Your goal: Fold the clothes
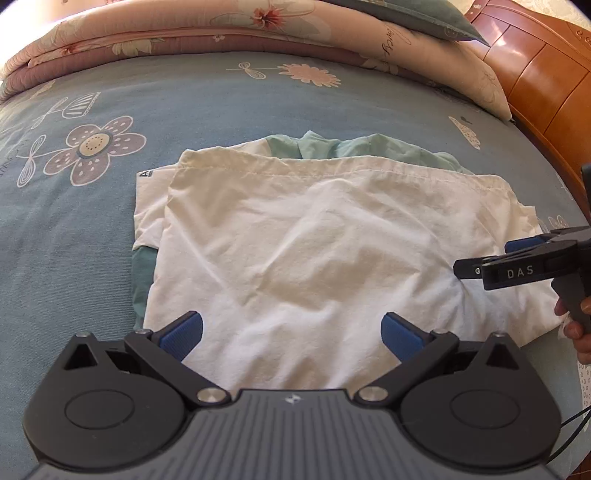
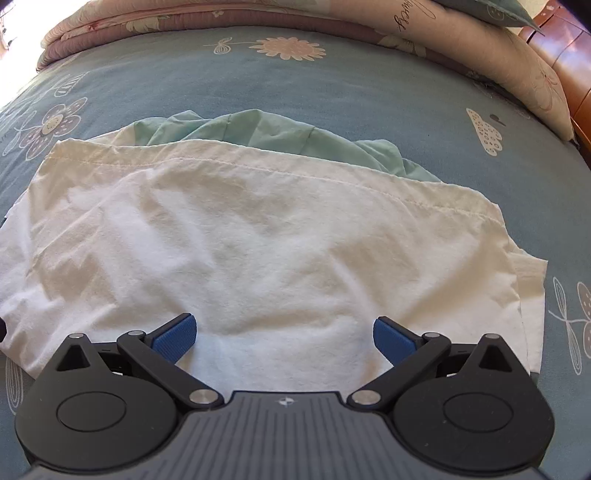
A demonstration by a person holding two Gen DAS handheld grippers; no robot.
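Observation:
A white garment with mint-green parts (image 1: 314,236) lies folded over on the blue bed; it also shows in the right wrist view (image 2: 258,243). Green fabric (image 2: 266,133) sticks out at its far edge, and a green strip (image 1: 142,269) at its left side. My left gripper (image 1: 293,334) is open and empty, just above the garment's near edge. My right gripper (image 2: 284,338) is open and empty over the near right part of the garment. The right gripper also shows in the left wrist view (image 1: 491,258), over the garment's right edge, held by a hand.
The blue flowered bedsheet (image 1: 184,99) spreads all round the garment. A folded pink floral quilt (image 1: 184,33) and a pillow (image 1: 417,18) lie along the far side. A wooden headboard (image 1: 546,81) stands at the right.

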